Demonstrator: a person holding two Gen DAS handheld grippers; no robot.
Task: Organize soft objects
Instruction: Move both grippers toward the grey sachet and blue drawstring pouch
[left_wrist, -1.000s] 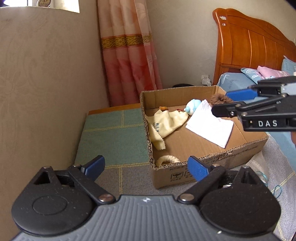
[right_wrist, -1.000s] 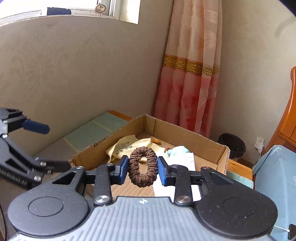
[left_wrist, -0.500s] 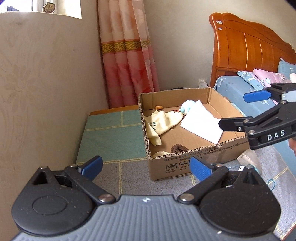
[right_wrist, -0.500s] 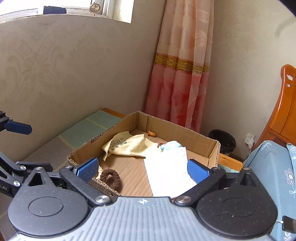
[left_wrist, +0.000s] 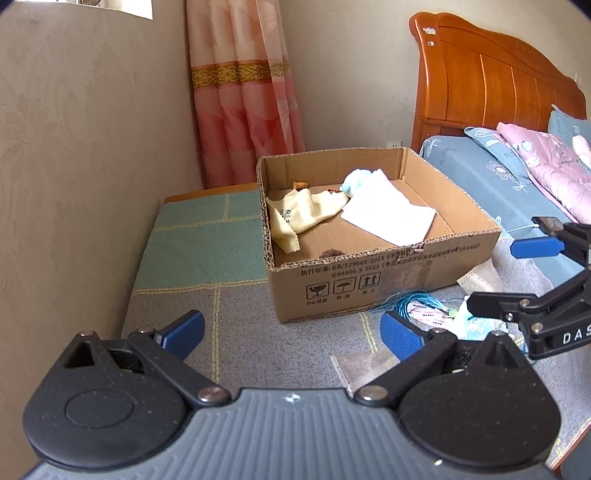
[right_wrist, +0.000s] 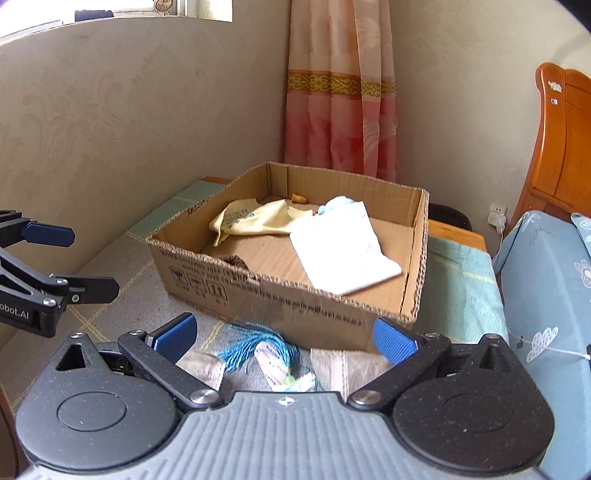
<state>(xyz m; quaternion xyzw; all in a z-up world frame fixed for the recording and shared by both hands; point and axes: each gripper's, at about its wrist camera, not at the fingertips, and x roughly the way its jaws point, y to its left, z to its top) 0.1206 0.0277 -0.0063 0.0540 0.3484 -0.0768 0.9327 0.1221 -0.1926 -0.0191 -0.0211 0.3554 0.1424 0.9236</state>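
My left gripper (left_wrist: 291, 334) and right gripper (right_wrist: 284, 338) both gape wide, empty. Brown scrunchie (right_wrist: 236, 261) lies inside the cardboard box (right_wrist: 295, 306), against its near wall; blue tassel (right_wrist: 258, 345) sits outside on the grey mat (left_wrist: 258, 332).

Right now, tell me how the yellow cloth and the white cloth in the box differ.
The yellow cloth lies crumpled toward the box's back corner; the white cloth lies flatter, nearer the middle. The yellow cloth carries small print; the white cloth looks plain. Both rest inside the cardboard box, touching each other.
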